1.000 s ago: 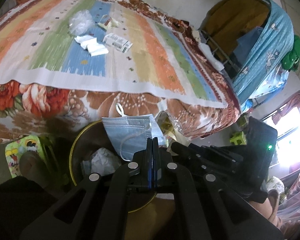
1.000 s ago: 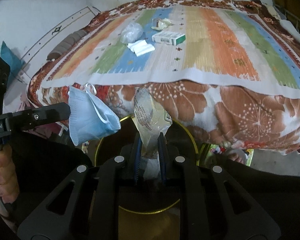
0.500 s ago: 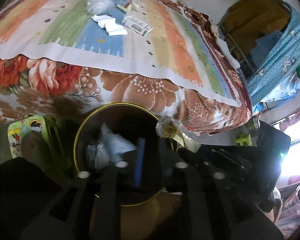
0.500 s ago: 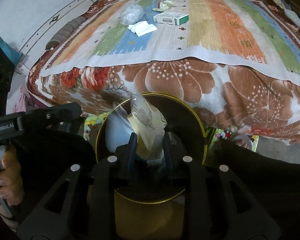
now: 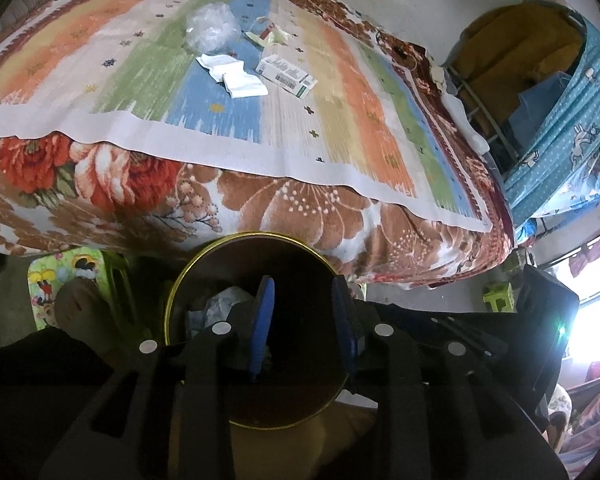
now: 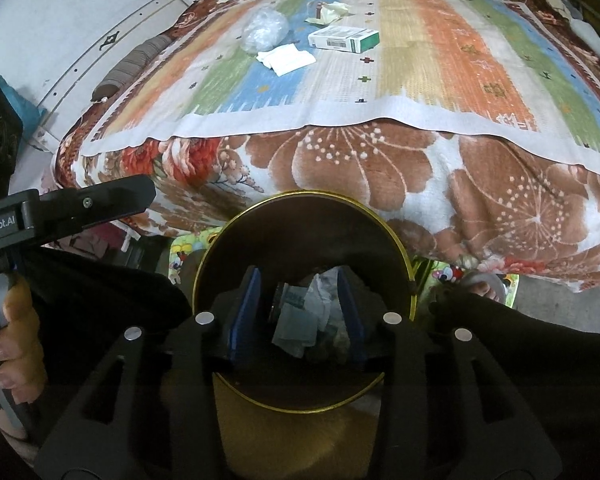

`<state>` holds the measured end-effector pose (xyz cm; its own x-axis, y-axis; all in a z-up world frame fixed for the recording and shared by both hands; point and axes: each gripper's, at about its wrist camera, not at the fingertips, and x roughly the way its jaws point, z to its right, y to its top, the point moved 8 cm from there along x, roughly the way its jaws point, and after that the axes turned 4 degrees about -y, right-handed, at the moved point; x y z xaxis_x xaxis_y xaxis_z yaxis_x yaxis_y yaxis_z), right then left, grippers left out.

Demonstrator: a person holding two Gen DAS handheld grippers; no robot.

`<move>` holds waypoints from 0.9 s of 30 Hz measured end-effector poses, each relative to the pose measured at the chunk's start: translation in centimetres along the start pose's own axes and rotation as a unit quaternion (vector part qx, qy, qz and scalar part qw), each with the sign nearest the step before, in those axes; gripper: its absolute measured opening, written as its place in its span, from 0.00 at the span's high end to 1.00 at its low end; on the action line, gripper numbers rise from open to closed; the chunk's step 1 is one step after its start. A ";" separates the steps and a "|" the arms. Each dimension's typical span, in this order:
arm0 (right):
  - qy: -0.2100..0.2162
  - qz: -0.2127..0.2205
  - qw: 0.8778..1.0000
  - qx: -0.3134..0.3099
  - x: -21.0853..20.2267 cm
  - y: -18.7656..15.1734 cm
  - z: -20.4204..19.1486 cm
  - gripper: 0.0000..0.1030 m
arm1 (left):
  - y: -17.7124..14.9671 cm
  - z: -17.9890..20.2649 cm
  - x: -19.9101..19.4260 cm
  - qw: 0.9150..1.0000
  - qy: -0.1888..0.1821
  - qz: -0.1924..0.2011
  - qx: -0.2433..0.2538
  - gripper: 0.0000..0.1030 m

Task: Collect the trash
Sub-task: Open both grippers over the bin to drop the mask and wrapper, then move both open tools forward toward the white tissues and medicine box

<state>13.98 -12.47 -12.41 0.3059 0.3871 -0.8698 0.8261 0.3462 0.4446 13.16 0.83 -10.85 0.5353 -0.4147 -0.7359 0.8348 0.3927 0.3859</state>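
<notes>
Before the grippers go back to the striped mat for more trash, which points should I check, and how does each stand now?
1. Left gripper open and empty: ok.
2. Right gripper open and empty: ok.
3. Dropped trash lies inside the round gold-rimmed bin: ok.
4. Green-and-white carton, folded white paper, crumpled clear plastic bag and cream wrapper still on the striped mat: not ok.
5. Room left in the bin: cannot tell.

White "enRobot.AI" lettering, cut off, on the left claw's point(image 6: 100, 204) black body.
</notes>
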 end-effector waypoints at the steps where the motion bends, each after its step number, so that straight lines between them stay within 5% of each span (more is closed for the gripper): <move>1: 0.001 0.000 1.000 0.001 0.0 0.1 0.0 0.61 | 0.0 0.0 0.0 1.000 0.000 0.000 0.000 0.72; 12: -0.001 0.026 1.000 0.006 -1.0 3.2 0.9 0.54 | 2.3 -0.5 -0.2 1.000 -0.006 0.008 -0.026 0.68; 18: -0.014 0.040 0.999 -0.003 -1.4 5.2 1.6 0.47 | 4.2 -0.9 -0.8 0.999 -0.012 0.010 -0.036 0.54; 27: -0.021 0.060 0.997 -0.033 -1.9 8.6 1.8 0.36 | 8.1 -2.1 -1.3 0.998 0.048 0.027 -0.012 0.44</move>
<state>21.34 -11.74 -7.34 0.4215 0.3933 -0.8171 0.7500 0.3553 0.5580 18.97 6.25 -7.94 0.5641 -0.3120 -0.7645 0.8008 0.4325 0.4144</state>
